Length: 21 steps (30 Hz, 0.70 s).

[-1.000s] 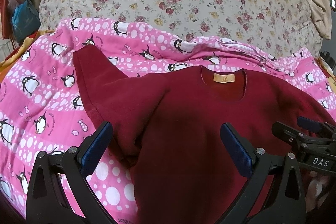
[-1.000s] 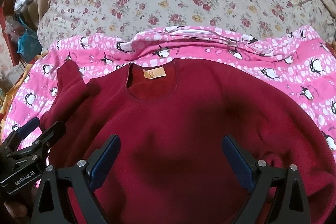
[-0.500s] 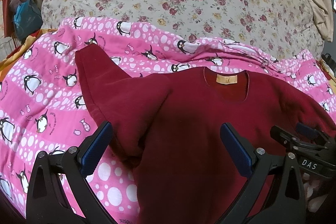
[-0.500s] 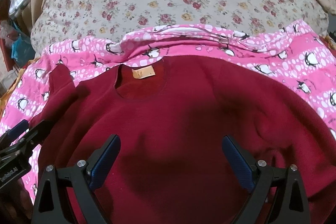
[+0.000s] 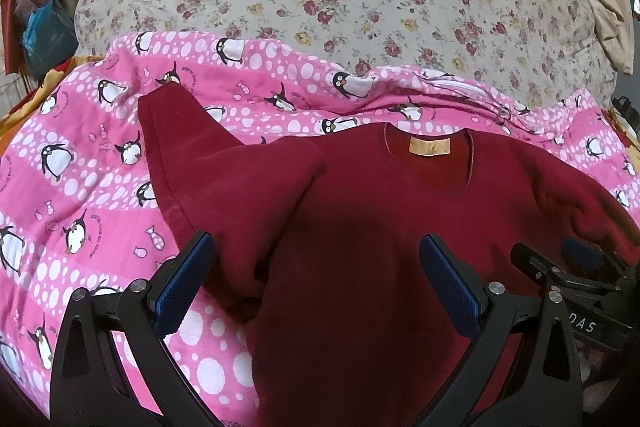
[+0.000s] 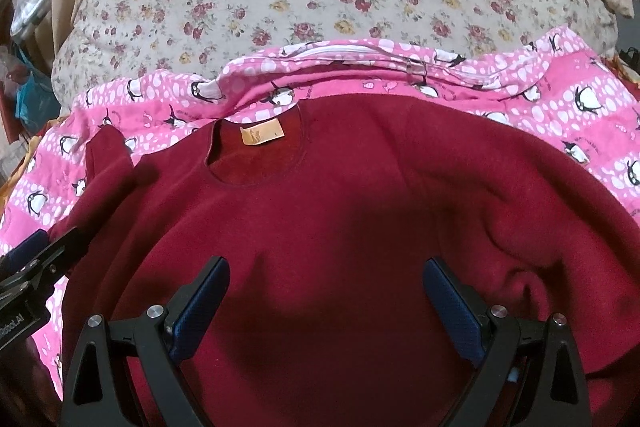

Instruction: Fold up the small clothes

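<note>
Hovering both grippers, left gripper (image 5: 316, 291) and right gripper (image 6: 326, 307), released over dark-red fleece sweater (image 6: 340, 227), frame centre; risk: pinching 2 layers or pink penguin-print blanket (image 5: 80, 187) underneath.

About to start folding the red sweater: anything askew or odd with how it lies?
The sweater lies neck-up on the penguin blanket, but unevenly: one sleeve sticks out and up, while the other sleeve is bunched in wrinkles beside the body. No visible damage.

Maroon sweater (image 5: 360, 227), pink penguin-print quilt (image 5: 80, 187)
</note>
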Tool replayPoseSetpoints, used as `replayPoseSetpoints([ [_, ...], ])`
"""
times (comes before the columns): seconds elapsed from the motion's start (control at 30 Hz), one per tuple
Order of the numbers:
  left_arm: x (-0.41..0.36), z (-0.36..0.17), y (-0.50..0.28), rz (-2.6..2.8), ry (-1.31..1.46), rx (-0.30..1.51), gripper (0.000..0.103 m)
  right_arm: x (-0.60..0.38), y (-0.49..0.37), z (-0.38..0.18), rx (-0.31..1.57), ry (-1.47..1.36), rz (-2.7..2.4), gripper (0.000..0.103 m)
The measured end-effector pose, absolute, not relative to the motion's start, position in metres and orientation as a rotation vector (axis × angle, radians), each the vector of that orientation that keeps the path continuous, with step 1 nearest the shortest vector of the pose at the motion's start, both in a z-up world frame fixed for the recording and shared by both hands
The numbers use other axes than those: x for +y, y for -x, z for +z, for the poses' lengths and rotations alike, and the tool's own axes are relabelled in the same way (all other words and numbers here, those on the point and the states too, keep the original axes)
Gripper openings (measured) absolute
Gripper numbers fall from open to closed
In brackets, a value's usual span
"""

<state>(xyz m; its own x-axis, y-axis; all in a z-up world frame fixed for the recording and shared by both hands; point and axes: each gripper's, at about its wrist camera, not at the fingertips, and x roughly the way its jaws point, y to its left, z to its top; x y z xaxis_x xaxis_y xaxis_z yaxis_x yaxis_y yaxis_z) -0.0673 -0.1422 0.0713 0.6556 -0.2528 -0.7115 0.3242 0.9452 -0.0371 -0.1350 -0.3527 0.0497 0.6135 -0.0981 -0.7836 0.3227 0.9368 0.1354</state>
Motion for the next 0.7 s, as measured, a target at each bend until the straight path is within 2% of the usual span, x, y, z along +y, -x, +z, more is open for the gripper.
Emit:
replayPoseSetpoints([
  [0.7, -0.140, 0.076, 0.071, -0.336, -0.085, 0.770, 0.102, -0.337, 0.143, 0.079, 0.830, -0.207, -0.259, 0.096],
])
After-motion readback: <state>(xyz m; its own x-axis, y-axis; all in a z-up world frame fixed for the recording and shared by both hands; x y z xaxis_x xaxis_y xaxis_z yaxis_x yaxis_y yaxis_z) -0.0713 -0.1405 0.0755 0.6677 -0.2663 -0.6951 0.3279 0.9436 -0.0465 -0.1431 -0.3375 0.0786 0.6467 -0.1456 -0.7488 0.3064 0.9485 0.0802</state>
